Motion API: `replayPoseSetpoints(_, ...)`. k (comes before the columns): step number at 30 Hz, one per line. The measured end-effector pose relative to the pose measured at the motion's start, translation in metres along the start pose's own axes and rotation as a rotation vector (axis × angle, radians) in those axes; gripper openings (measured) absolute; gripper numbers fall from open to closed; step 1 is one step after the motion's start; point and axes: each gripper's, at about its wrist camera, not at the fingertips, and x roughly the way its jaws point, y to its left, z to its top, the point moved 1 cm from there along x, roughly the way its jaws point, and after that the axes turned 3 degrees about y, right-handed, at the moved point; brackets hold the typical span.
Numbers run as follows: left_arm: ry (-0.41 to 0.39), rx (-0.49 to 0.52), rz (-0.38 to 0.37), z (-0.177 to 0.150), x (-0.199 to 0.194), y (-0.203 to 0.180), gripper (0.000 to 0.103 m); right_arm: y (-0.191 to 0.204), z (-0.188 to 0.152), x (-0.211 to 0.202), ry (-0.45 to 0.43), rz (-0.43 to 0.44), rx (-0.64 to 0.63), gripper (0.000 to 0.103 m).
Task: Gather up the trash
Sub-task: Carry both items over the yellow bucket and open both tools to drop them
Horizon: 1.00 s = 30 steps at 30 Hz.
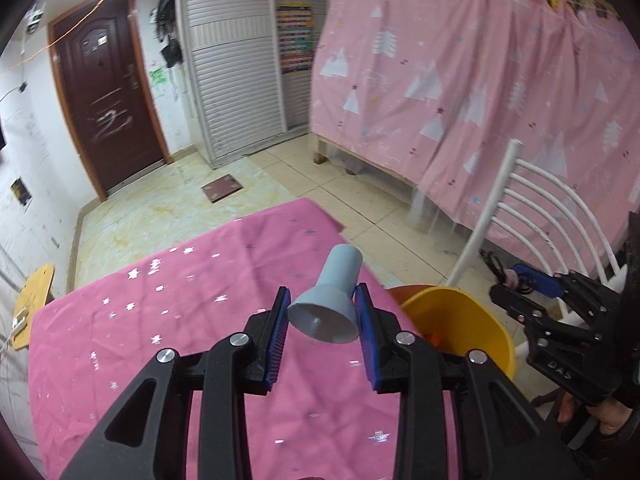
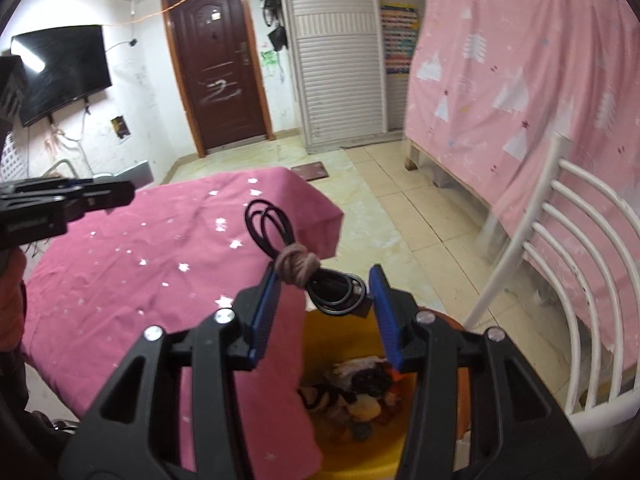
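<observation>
Two grippers carry trash. Our left gripper (image 1: 322, 316) jaws clamp a grey plastic funnel-shaped piece (image 1: 329, 301), narrow end pointing away over the pink star-print desk cloth (image 1: 160, 320). Only the right wrist view shows our right gripper (image 2: 324, 294) jaws grasping a black coiled cable (image 2: 304, 268) above the yellow bin (image 2: 344, 340) and its contents.

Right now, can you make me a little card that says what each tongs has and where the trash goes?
left tongs: shut on a pale blue funnel-shaped piece, above the pink starry cloth
right tongs: shut on a black cable bundle tied with brownish cord, above the bin
trash bin: yellow bin beside the cloth-covered table, already holding mixed scraps
nearby: white chair, pink curtain
still to do: neither item dropped in yet
</observation>
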Motion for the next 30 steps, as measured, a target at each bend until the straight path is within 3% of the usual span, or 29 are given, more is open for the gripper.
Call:
replayPoseSetpoints(10,0.032,0.09,-0.067,0.006,0.015,-0.067,0.026,-0.039,-0.017,0.006,0.027,0.001,0.071,0.044)
replayPoseSetpoints(15,0.058,0.108,-0.074,0.004,0.024,-0.079,0.026,-0.043,-0.03,0.025,0.083,0.027,0.081,0.044)
replayPoseSetpoints(18,0.101,0.093,-0.071,-0.003,0.034,-0.072,0.026,-0.043,-0.037,0.038,0.118,0.037,0.085,0.045)
replayPoseSetpoints(21,0.168,0.061,-0.039,-0.012,0.053,-0.057,0.026,-0.042,-0.042,0.047,0.144,0.047,0.085,0.068)
replayPoseSetpoints(30,0.282,0.02,-0.008,-0.032,0.087,-0.034,0.026,-0.049,-0.044,0.044,0.127,0.053,0.107,0.068)
